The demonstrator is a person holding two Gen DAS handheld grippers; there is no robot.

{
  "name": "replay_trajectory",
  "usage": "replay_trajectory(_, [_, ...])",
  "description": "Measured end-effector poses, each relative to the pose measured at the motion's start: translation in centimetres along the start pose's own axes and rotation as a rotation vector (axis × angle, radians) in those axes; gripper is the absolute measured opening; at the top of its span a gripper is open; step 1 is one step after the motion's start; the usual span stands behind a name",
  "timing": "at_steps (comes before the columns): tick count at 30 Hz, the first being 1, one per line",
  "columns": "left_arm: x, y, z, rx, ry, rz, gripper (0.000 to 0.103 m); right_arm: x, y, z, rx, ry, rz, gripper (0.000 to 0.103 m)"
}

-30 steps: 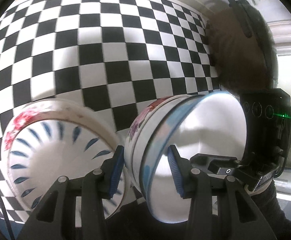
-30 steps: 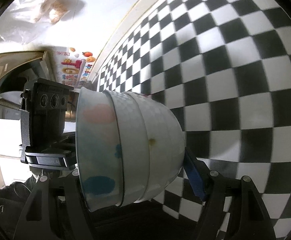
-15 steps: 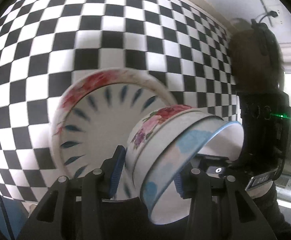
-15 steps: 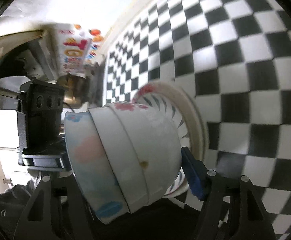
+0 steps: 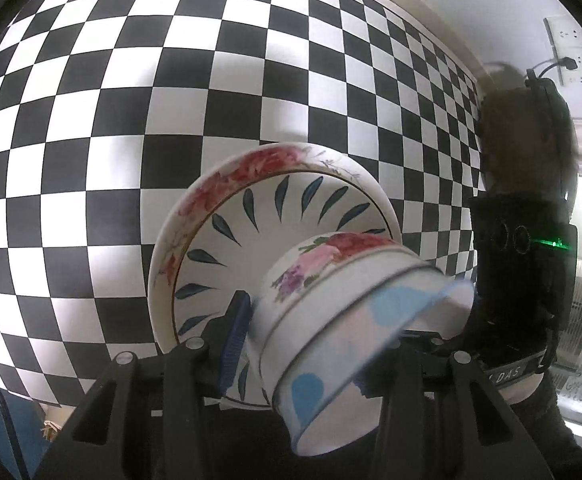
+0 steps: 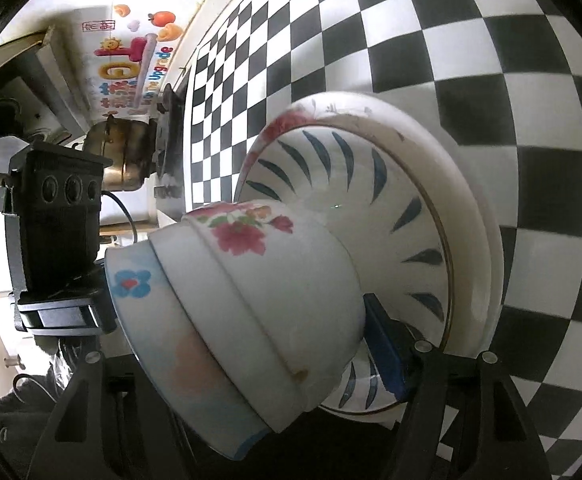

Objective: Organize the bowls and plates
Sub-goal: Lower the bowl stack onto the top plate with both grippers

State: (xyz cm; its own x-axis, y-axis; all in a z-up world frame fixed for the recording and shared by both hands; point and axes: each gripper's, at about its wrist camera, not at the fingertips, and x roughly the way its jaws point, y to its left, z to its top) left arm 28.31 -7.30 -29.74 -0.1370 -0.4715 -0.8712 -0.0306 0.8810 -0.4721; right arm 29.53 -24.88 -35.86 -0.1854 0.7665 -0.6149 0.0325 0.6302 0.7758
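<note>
A stack of nested white bowls (image 5: 331,320) with flower prints is clamped from both sides. My left gripper (image 5: 295,344) is shut on its rim, and my right gripper (image 6: 251,344) is shut on the opposite rim (image 6: 227,312). The stack hangs just over a stack of plates (image 5: 259,216) with red flowers and blue leaf marks, lying on the checkered cloth. The plates also show in the right wrist view (image 6: 411,216). I cannot tell whether the bowls' base touches the plate.
The black-and-white checkered tablecloth (image 5: 171,100) covers the table. A brass kettle (image 6: 119,152) and a colourful sticker on the wall (image 6: 131,60) are at the far end. The person's dark head and headset (image 5: 531,140) are to the right.
Both grippers carried the bowl stack over the plates and lowered it toward them. The plates now lie directly behind the bowls in both views.
</note>
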Motion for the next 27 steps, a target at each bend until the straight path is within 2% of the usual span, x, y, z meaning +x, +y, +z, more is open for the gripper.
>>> replay_trajectory(7, [0.2, 0.7, 0.1, -0.004, 0.009, -0.009, 0.04, 0.2, 0.2, 0.5, -0.007, 0.042, -0.059, 0.072])
replay_trajectory(16, [-0.8, 0.4, -0.4, 0.026, -0.018, 0.003, 0.04, 0.3, 0.1, 0.4, 0.027, 0.034, -0.109, 0.072])
replay_trajectory(21, [-2.7, -0.2, -1.3, 0.063, -0.097, 0.078, 0.04, -0.5, 1.1, -0.2, 0.014, 0.0, -0.183, 0.072])
replay_trajectory(25, [-4.8, -0.6, -2.5, 0.099, -0.181, 0.188, 0.043, -2.3, 3.3, -1.3, -0.027, -0.08, -0.332, 0.072])
replay_trajectory(27, [-5.6, -0.9, -3.2, 0.121, -0.216, 0.217, 0.043, -3.3, 4.2, -1.9, -0.034, -0.127, -0.373, 0.072])
